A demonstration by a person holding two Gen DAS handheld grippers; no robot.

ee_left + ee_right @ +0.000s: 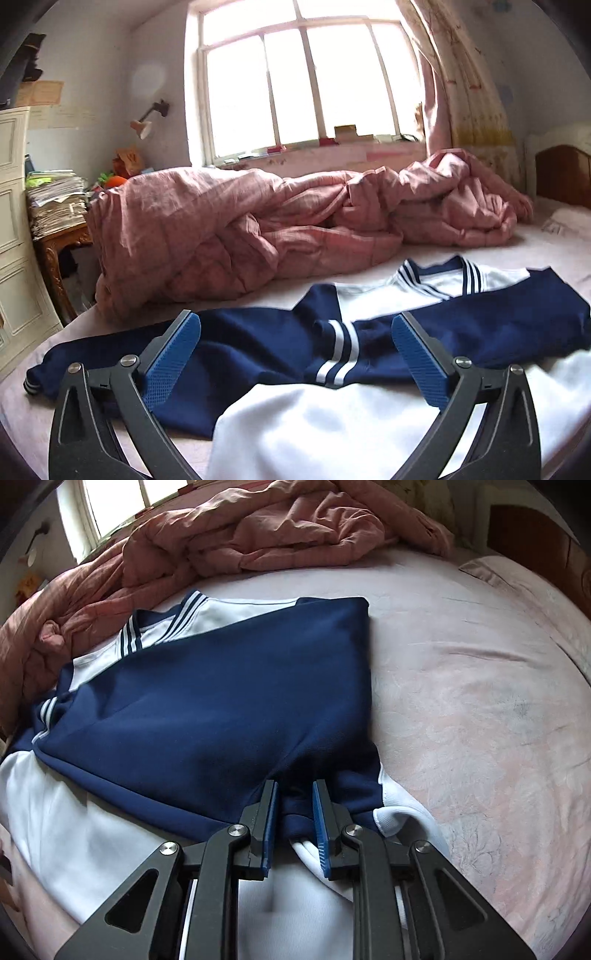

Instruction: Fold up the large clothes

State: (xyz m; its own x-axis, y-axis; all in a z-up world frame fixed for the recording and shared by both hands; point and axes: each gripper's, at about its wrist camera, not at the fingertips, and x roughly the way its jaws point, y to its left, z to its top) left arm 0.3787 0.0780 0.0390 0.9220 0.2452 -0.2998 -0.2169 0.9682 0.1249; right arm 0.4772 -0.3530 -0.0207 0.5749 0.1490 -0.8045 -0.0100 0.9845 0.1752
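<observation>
A navy and white jacket [280, 347] lies spread on the bed, collar toward the quilt, navy sleeves folded across its white body. It also shows in the right wrist view [207, 709]. My left gripper [295, 325] is open and empty, hovering above the striped cuff [340, 350] in the middle of the jacket. My right gripper [294, 794] is shut on a bunched fold of navy and white jacket fabric at the jacket's near right edge.
A crumpled pink quilt [266, 221] lies along the far side of the bed under the window. The pale pink sheet [480, 701] stretches to the right of the jacket. A wooden headboard [561, 173] stands at the right, a cluttered side table [59, 206] at the left.
</observation>
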